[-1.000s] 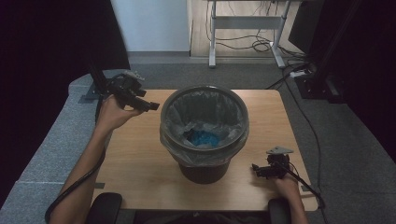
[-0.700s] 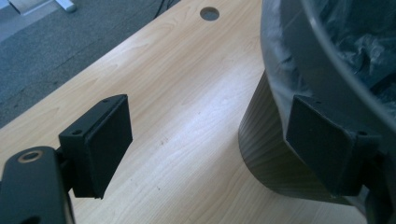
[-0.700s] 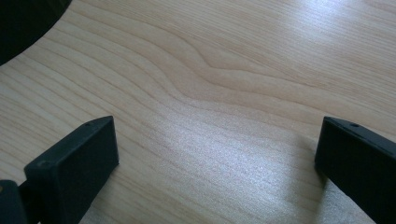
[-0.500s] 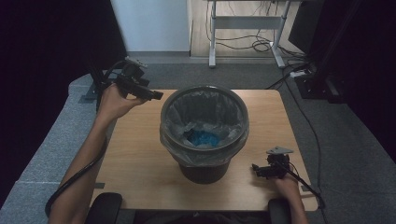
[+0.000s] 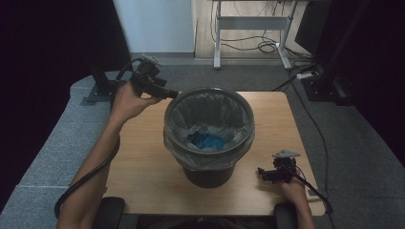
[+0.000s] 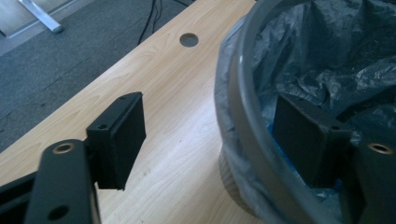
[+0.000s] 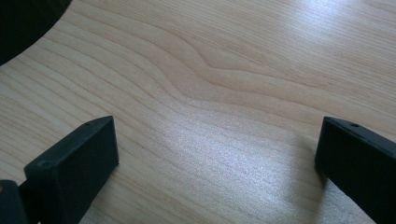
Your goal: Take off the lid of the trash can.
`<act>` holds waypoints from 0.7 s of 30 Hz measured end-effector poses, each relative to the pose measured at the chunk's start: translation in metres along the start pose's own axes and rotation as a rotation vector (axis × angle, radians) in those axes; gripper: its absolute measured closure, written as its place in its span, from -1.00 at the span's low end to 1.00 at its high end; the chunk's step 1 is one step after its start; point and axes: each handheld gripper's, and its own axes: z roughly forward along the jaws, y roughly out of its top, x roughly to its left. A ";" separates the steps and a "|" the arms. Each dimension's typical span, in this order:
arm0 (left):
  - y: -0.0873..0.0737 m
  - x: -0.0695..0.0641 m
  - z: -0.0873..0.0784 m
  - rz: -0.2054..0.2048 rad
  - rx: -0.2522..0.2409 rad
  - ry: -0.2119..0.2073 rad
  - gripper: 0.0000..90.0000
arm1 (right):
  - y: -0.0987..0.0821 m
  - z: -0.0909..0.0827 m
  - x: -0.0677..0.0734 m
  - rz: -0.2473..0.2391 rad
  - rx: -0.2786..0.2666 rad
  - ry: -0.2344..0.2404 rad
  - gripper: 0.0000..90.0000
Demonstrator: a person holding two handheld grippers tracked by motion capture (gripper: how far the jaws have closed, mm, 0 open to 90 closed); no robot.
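Standing mid-counter (image 5: 143, 143), the lined bin (image 5: 208, 131) holds blue material (image 5: 207, 141), seen from the high view. Left gripper view shows the bin's rim (image 6: 243, 112) between the left tongs (image 6: 210, 135), jaws straddling it, just been closing, pads not yet pressing. Right tongs (image 5: 261, 172) rest gaping on bare counter, apart from the bin.

High view above the table (image 5: 143, 157) looking down, claw views close, left sharing the bin (image 6: 243, 107), right near bare wood

Matt wood table (image 5: 143, 162), crinkled plastic liner (image 5: 191, 114)
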 end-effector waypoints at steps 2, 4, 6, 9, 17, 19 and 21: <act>0.004 -0.004 0.005 0.008 0.002 -0.007 -0.36 | 0.000 0.000 0.000 0.000 0.000 0.001 -1.00; 0.006 -0.006 0.009 0.013 0.005 -0.010 -0.32 | 0.000 0.000 0.000 0.000 0.000 0.000 -1.00; 0.008 -0.008 0.012 0.018 0.015 -0.005 -0.30 | 0.000 0.000 0.000 0.000 0.000 0.000 -1.00; 0.010 -0.010 0.018 0.022 0.028 0.009 -0.26 | 0.000 0.000 0.000 0.000 0.000 0.000 -1.00; 0.010 -0.011 0.029 0.018 0.056 0.041 -0.09 | 0.000 0.000 0.000 0.000 0.000 0.000 -1.00; 0.010 -0.013 0.032 0.029 0.068 0.049 -0.04 | 0.000 0.000 0.000 0.000 0.000 0.000 -1.00; 0.010 -0.013 0.033 0.031 0.064 0.041 0.07 | 0.000 0.000 0.000 0.000 0.000 0.000 -1.00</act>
